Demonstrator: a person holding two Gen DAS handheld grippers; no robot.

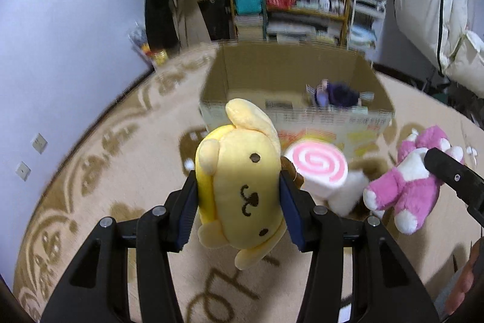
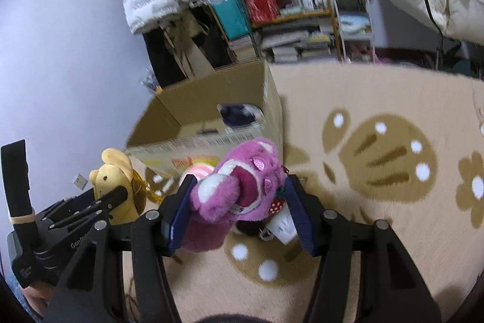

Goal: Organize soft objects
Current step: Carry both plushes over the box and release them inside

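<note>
1. So, both grippers are loaded and off the rug, so this looks like the carry-to-box step. The left gripper (image 1: 239,199) is clamped on the yellow dog (image 1: 242,189), pads squeezing its head from both sides. The right gripper (image 2: 239,211) is closed on the pink bear (image 2: 239,192).
2. The box (image 1: 357,80) sits open just ahead of both, with a dark purple toy (image 1: 335,94) already inside near its right wall. A pink swirl roll (image 1: 317,168) lies on the rug (image 1: 90,171) in front of the box, not picked up yet.
3. Next move, I'd guess: lift each plush over the near wall, then let go once it's clearly above the opening. The near wall is the thing to clear, and the dangling feet could snag on it.
4. Orientation: the dog's face points at the left camera, turned sideways, long axis running up-down between the pads, ear up top and feet hanging below.
5. The bear's face points up and toward the right camera, body hanging down-left through the jaws, a tag dangling under it.
</note>
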